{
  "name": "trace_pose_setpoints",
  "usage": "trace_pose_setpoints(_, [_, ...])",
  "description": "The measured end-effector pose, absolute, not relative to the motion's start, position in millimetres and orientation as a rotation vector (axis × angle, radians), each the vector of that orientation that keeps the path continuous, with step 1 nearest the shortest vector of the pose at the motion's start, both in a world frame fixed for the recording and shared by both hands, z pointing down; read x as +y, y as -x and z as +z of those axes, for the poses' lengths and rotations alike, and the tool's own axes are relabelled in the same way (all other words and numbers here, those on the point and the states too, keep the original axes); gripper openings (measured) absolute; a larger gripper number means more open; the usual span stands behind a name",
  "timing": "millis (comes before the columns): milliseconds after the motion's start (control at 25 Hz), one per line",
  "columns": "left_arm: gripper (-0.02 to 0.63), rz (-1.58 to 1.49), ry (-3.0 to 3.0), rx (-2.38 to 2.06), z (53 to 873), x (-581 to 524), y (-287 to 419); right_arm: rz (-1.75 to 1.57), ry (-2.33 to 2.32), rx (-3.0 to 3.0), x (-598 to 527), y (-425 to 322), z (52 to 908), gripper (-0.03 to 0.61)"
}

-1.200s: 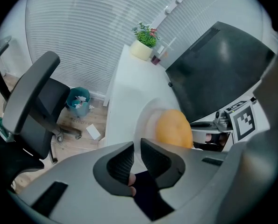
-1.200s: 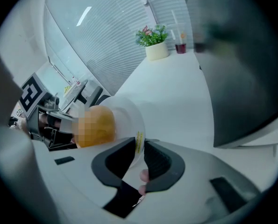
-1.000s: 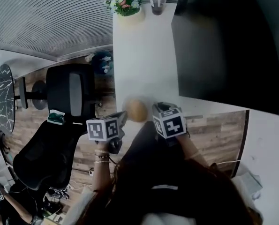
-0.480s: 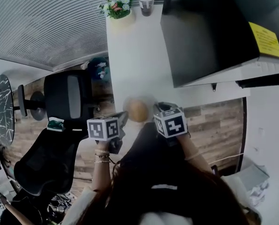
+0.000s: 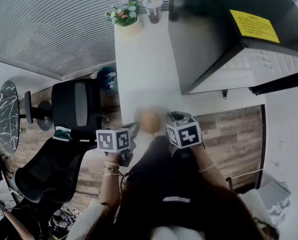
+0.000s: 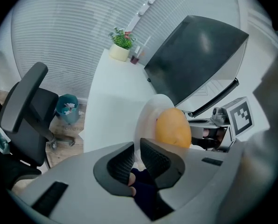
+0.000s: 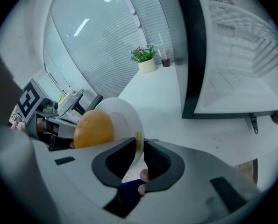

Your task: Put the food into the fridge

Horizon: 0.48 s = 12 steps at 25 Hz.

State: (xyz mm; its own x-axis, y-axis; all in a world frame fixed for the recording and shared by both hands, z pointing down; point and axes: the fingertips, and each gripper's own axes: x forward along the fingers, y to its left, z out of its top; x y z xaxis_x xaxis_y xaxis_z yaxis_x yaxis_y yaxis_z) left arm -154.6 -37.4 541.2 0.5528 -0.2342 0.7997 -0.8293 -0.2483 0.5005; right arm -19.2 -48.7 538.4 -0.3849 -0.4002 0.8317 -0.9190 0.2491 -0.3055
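Left gripper (image 6: 136,143) and right gripper (image 7: 139,141) each pinch the plate (image 6: 145,118) rim, bun (image 6: 173,127) between them. I judge the open fridge (image 7: 237,55) lies ahead, right fingers nearer.

Food (image 5: 150,120) lies on plate (image 7: 128,117); fridge (image 5: 204,39) ahead right, plant (image 5: 122,15) behind.

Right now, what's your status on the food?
Left gripper and right gripper both clamped on plate rim. Round orange food on plate, at counter edge. Fridge open ahead; nothing blocking.
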Motion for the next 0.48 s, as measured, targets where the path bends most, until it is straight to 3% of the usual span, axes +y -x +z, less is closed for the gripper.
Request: trace_pose_setpoints(480, [0.043, 0.686, -1.755, -0.970, 523.0, -4.9, 96.7, 1.031, -1.119, -1.966, -23.5, -37.6, 525.2, 0.059])
